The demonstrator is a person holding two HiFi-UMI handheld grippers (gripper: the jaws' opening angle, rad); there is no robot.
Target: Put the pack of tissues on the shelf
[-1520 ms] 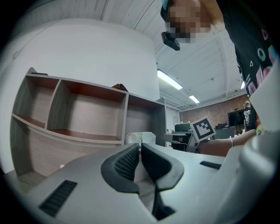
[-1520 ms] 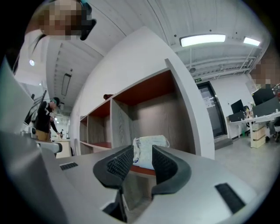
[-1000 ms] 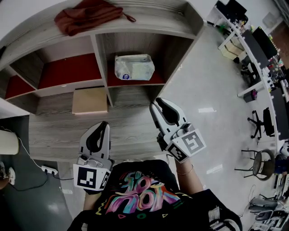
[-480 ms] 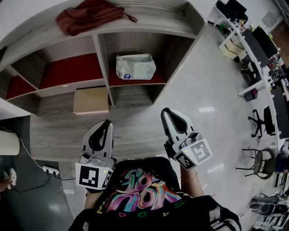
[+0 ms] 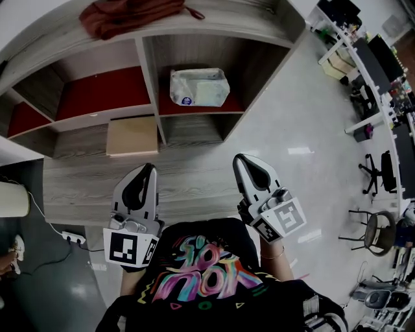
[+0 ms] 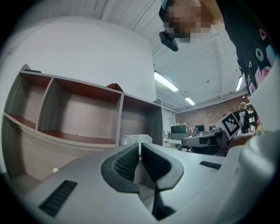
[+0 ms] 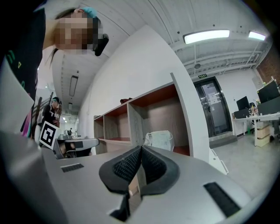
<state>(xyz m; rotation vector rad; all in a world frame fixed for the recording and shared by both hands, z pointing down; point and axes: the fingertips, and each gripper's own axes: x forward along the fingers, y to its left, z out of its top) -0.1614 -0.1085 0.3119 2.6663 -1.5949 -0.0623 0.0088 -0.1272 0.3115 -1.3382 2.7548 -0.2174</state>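
The pack of tissues (image 5: 199, 86), white and pale green in clear wrap, lies on the red floor of the shelf's (image 5: 150, 68) right compartment. It also shows beyond the jaws in the left gripper view (image 6: 136, 139) and the right gripper view (image 7: 159, 141). My left gripper (image 5: 146, 170) hovers over the wooden ledge below the shelf, shut and empty (image 6: 140, 146). My right gripper (image 5: 242, 161) hangs off the ledge's right end, well short of the pack. Its jaws have just been closing and now stand shut with nothing between them (image 7: 141, 148).
A dark red cloth (image 5: 130, 14) lies on top of the shelf. A flat tan box (image 5: 132, 135) rests on the wooden ledge (image 5: 84, 188). A power strip (image 5: 72, 238) lies on the floor at left. Desks (image 5: 373, 78) and a chair (image 5: 376, 237) stand at the right.
The right gripper's jaws went from open to shut and it drew back a little from the shelf toward the person. The left gripper has barely moved.
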